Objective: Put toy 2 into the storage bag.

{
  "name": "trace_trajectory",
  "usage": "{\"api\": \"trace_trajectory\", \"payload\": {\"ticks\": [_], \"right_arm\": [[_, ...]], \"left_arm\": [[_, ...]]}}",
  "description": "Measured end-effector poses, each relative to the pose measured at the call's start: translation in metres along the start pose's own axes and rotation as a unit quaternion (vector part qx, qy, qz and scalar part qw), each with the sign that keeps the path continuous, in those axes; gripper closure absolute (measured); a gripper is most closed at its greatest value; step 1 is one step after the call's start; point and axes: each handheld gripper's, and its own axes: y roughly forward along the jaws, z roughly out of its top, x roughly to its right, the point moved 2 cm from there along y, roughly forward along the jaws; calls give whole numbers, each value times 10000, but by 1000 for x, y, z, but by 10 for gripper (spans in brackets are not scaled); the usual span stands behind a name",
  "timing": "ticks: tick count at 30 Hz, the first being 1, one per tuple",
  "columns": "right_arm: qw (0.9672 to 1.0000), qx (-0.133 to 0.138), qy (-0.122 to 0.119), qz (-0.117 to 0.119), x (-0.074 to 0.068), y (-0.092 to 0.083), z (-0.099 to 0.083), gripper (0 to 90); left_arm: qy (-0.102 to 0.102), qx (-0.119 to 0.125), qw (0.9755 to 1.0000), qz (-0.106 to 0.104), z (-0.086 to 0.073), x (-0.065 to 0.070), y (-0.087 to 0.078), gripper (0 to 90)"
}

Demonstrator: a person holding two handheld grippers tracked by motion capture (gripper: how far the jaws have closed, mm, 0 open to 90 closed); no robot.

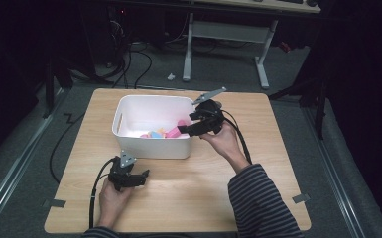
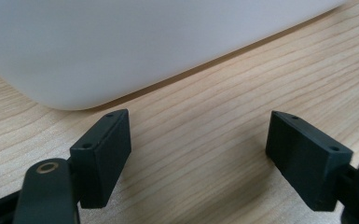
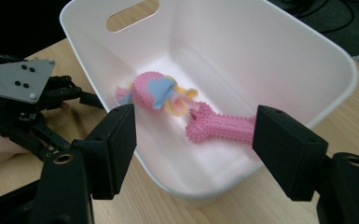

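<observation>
Table [image 1: 188, 198]: light wood, rounded corners, on a grey floor [image 1: 30, 148]
Desk [image 1: 228, 29]: beyond the table's far edge, white legs, pale top
Cables [image 1: 134, 59]: black, loose on the floor by the desk's left leg
Light: room dark all round, table lit

Light wooden desk [image 1: 258, 163], centre of the frame, on grey floor [image 1: 327, 163]. White bin [image 1: 151, 144] standing directly on it, upper middle. Grey tape tabs [image 1: 300, 198] at lower corners.
</observation>
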Motion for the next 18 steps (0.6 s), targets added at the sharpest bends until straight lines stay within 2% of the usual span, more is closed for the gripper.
{"api": "trace_trajectory", "payload": {"ticks": [6, 13, 18], "right_arm": [[9990, 282, 232, -247, 11, -33, -25, 326], [9973, 427, 430, -406, 18, -53, -44, 333], [9948, 526, 652, -577, 25, -69, -61, 339]], "left_arm": [[-4, 1, 10000, -6, 0, 0, 0, 224], [-8, 3, 10000, -8, 0, 0, 0, 224], [-9, 5, 10000, -9, 0, 0, 0, 224]]}}
